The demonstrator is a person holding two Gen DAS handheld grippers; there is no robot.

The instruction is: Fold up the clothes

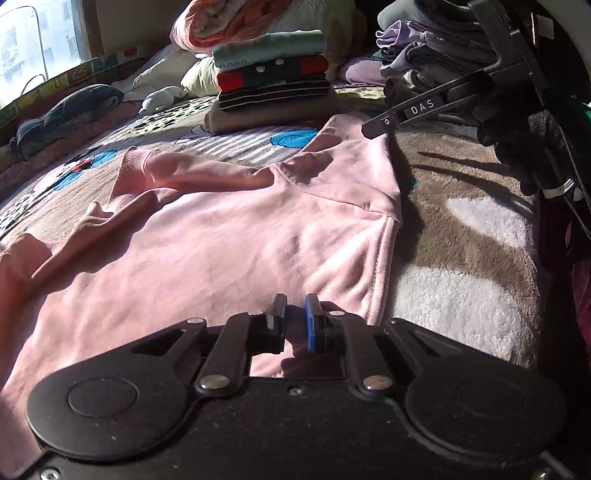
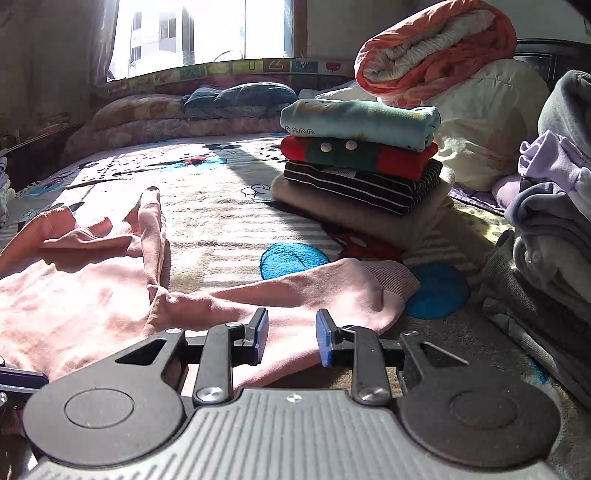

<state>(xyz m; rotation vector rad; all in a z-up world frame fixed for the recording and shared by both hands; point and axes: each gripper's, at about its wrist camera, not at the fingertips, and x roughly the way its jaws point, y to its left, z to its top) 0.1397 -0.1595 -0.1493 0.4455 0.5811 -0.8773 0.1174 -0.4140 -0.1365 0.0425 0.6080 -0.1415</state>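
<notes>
Left gripper (image 1: 294, 314): jaws narrow, pinching the pink sweatshirt (image 1: 221, 236) hem.
Right gripper (image 2: 291, 336): jaws wide over the sleeve (image 2: 314, 291) (grip near cuff, fold inward).

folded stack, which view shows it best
The right wrist view: the folded stack sits near and sunlit, all four layers distinct. The left wrist view shows it farther off and smaller.

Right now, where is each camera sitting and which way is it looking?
Left wrist: sits on the left tongs, low over the pink sweatshirt, nearly shut on its cloth; the right tongs show upper right.
Right wrist: sits on the right tongs, open over the sweatshirt's sleeve, facing the window.
Both show the sweatshirt and the folded stack.
</notes>
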